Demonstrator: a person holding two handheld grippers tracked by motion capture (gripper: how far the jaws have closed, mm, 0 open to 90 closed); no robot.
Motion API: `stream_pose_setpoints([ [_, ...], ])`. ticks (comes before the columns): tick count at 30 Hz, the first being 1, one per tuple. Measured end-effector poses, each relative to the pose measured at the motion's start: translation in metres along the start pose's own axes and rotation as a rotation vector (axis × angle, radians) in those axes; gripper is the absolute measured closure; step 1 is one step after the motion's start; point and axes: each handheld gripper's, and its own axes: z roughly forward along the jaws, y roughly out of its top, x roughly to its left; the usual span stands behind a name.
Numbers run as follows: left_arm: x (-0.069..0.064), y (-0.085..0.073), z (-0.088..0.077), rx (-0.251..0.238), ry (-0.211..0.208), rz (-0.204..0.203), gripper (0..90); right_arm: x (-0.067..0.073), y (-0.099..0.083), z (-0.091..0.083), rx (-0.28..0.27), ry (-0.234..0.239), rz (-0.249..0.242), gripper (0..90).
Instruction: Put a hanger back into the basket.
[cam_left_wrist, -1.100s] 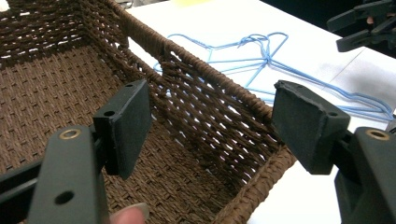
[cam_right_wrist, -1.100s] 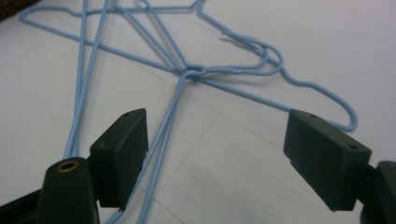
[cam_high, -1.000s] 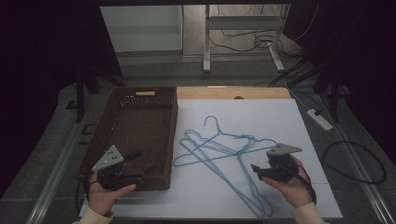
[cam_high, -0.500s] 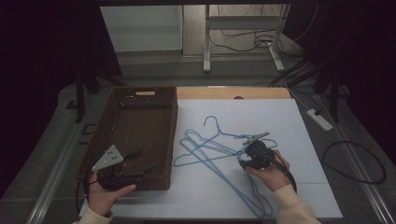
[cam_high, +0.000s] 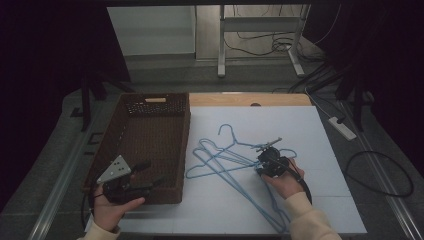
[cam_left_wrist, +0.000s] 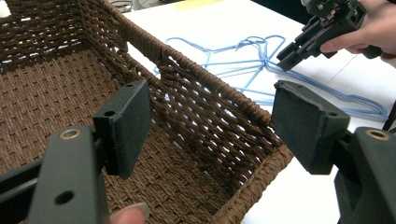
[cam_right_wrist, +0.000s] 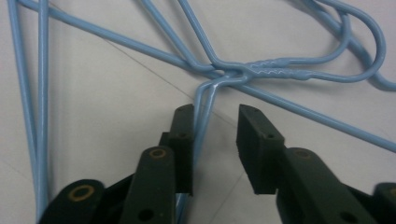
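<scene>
Right gripper view: hanger wires (cam_right_wrist: 205, 100) between tool (cam_right_wrist: 212, 122) jaws

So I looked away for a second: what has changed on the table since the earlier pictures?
The right gripper moved left onto the blue hangers. Its jaws have just been closing around a wire shoulder beside the twisted necks, one pad against it, not yet clamped. The left gripper, open at the basket corner, and the hangers stayed put.

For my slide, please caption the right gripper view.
Right gripper, jaws closing around blue wire hangers on the white table.
</scene>
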Motion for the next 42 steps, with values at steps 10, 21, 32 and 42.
stream_pose_setpoints([
  [10,0.0,0.0,0.0,0.0,0.0,0.003,28.3,-0.006,0.001,0.008,0.045,0.002,0.037,78.9],
  [21,0.0,0.0,0.0,-0.003,0.002,0.0,28.3,-0.009,-0.003,0.004,0.007,-0.013,0.062,87.0],
  [32,0.001,0.001,-0.001,-0.006,0.006,0.0,28.3,-0.01,-0.012,-0.017,-0.122,-0.003,0.004,87.2],
  [42,0.001,0.001,-0.002,-0.006,0.009,0.0,28.3,-0.012,-0.026,-0.037,-0.22,0.032,-0.049,87.4],
])
